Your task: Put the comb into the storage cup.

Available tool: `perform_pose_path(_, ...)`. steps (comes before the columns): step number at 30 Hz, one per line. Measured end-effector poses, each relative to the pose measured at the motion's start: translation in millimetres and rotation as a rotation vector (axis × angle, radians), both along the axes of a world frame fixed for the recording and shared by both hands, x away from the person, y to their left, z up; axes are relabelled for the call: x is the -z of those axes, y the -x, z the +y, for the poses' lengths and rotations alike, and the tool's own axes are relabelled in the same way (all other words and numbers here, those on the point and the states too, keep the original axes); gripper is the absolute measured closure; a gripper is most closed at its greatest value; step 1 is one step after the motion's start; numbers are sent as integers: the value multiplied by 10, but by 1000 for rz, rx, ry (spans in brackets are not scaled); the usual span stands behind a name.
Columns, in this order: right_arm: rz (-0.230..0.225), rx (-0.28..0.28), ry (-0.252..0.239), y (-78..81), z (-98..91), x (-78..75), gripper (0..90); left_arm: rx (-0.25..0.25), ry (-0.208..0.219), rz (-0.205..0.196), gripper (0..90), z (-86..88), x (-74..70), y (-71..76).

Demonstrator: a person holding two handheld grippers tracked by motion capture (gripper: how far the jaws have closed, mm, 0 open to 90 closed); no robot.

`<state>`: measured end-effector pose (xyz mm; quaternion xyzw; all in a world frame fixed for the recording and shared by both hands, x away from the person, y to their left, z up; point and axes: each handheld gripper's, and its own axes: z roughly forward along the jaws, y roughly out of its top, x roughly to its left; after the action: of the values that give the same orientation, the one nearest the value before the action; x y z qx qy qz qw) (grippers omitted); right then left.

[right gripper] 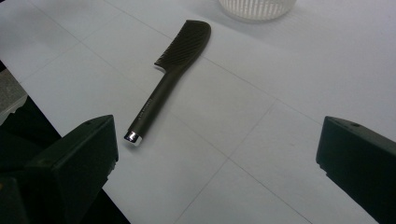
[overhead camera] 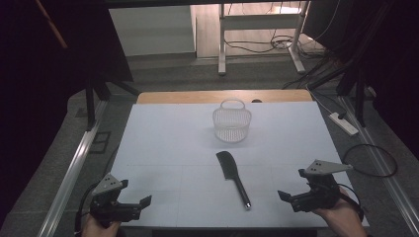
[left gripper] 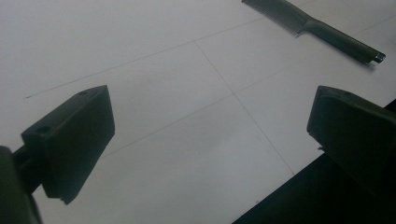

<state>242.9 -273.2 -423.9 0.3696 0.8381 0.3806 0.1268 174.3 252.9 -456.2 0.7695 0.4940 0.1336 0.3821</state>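
Left gripper [overhead camera: 141, 204] and right gripper [overhead camera: 287, 197] low at near edge, fingers released, flanking comb [overhead camera: 233, 177].

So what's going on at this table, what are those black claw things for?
A person holds a two-jaw gripper in each hand at the near edge of a white table. The left gripper and the right gripper are both open and hold nothing. Between them lies a black comb, its handle toward the person. Farther back stands a small white basket, apparently empty. Nothing has been picked up at this moment.
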Motion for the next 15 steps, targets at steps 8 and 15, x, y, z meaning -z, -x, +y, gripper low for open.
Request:
perform_pose_path(8, 1, -26, -12, -61, 86, -15, 0, 2, -4, 3, 21, -3, 0, -2)
perform_pose_path(15, -4, -46, 1, -111, 153, -6, 0, 1, 0, 1, 21, 0, -1, 0)
